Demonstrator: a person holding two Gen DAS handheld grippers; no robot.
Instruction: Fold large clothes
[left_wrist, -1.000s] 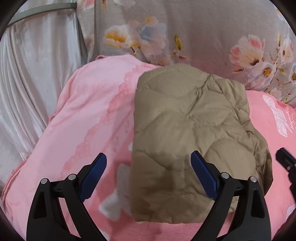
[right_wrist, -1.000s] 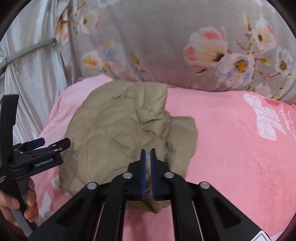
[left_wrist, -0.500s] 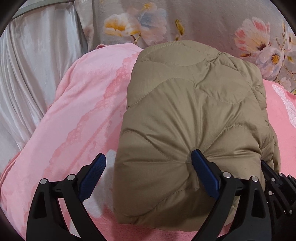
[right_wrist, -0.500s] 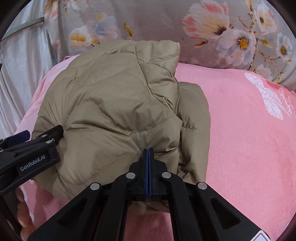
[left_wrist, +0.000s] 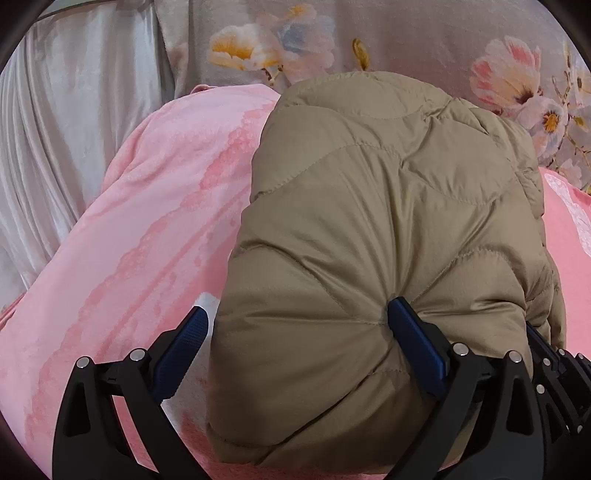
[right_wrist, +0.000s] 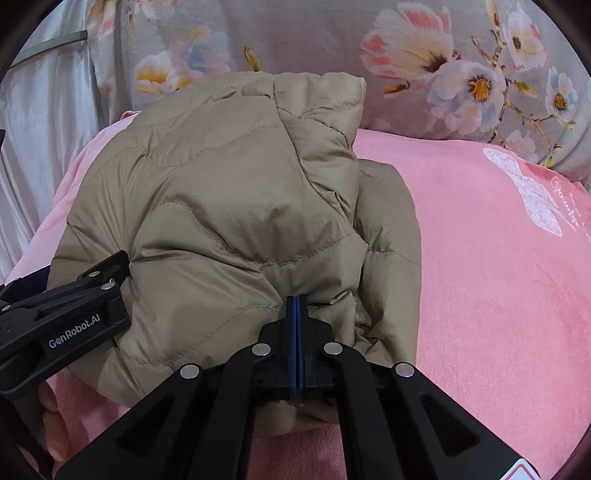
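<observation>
jaws opening, folded jacket (left_wrist: 369, 240), pink blanket (left_wrist: 147, 221)

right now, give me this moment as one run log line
stage: pressing folded jacket flat | left tongs: opening, one pad dug into jacket | right tongs: shut, tips against jacket | surface: pink blanket

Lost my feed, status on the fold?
Left gripper opening, astride jacket corner. Right gripper shut, tips pressing jacket. Folded on pink blanket. Nothing obstructing.

A pink plush blanket (right_wrist: 498, 280) covers the bed, with a grey floral-print pillow (right_wrist: 317, 40) at its far edge and a pale satin curtain (left_wrist: 62, 147) to the left.
</observation>
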